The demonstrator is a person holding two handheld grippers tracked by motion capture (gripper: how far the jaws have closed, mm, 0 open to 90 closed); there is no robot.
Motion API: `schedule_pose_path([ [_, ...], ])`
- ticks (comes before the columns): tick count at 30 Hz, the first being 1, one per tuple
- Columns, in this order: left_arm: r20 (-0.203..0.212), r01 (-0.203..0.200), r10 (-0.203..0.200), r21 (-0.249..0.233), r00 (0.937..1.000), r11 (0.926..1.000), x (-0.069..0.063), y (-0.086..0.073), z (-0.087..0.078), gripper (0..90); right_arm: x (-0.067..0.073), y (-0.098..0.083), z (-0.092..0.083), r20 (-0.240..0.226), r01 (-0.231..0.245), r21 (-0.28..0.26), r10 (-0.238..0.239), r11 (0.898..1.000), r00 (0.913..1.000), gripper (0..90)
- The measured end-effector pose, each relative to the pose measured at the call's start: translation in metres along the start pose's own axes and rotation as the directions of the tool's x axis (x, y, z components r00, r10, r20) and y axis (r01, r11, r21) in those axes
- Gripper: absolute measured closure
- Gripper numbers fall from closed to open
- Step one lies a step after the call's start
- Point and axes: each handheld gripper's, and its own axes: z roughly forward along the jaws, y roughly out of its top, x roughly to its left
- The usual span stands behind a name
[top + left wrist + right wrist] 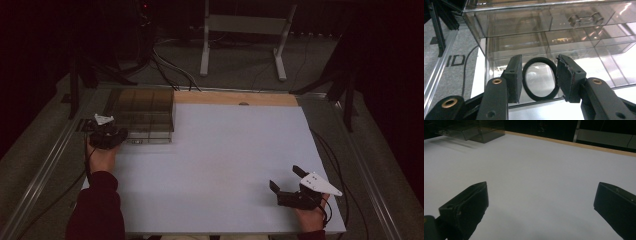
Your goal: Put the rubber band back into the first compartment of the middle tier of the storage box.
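The left claw [537, 80] is seen partly opened at the near left end of a clear plastic drawer organizer [549, 32], with a black elastic ring [539, 78] standing between its two pads. The ring is set on edge inside the lowest, pulled-out drawer [584, 65]; its right side lies against or just beside the right pad [567, 77], while a narrow gap is left to the left pad, so no pressing grip is shown. Whether the ring leans on the drawer's front wall cannot be told. Above that drawer, further clear compartments are stacked, and a moulded handle [586, 18] is seen on an upper front. In the high view the left claw [106, 134] is held by a hand [101, 157] at the organizer's [142, 116] near left corner, close to the left edge of the white surface [220, 165]; the organizer is placed at the far left corner of that surface, against the wooden strip [235, 98] along the far edge. A dark red sleeve [97, 207] comes in from the near edge. The right claw [288, 182] is held wide open near the near right corner, well apart from the organizer, and nothing is held between its pads [471, 205]; bare white surface lies below it.
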Motion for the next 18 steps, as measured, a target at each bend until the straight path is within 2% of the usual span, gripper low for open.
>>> schedule_pose_path([
  [5, -0.009, 0.005, -0.005, 0.007, 0.9999, 1.0000, 0.000, 0.000, 0.001, 58.0, 0.000, 0.000, 0.000, 0.000, -0.001, 0.000, 0.001, 1.000, 1.0000, 0.0],
  [8, 0.006, 0.008, -0.008, -0.008, 0.9999, 0.9999, -0.001, 0.000, -0.001, 57.5, 0.000, 0.000, 0.000, 0.001, 0.000, -0.001, 0.000, 1.000, 1.0000, 0.0],
  [13, 0.053, 0.019, -0.016, -0.051, 0.9985, 0.9985, -0.007, -0.001, -0.006, 52.7, 0.000, 0.000, 0.000, 0.000, -0.001, 0.001, 0.001, 1.000, 1.0000, 0.0],
  [18, 0.104, 0.006, 0.003, -0.080, 0.9946, 0.9967, -0.016, -0.005, -0.010, 41.9, 0.000, 0.000, 0.000, 0.000, -0.001, 0.001, 0.001, 1.000, 1.0000, 0.0],
])
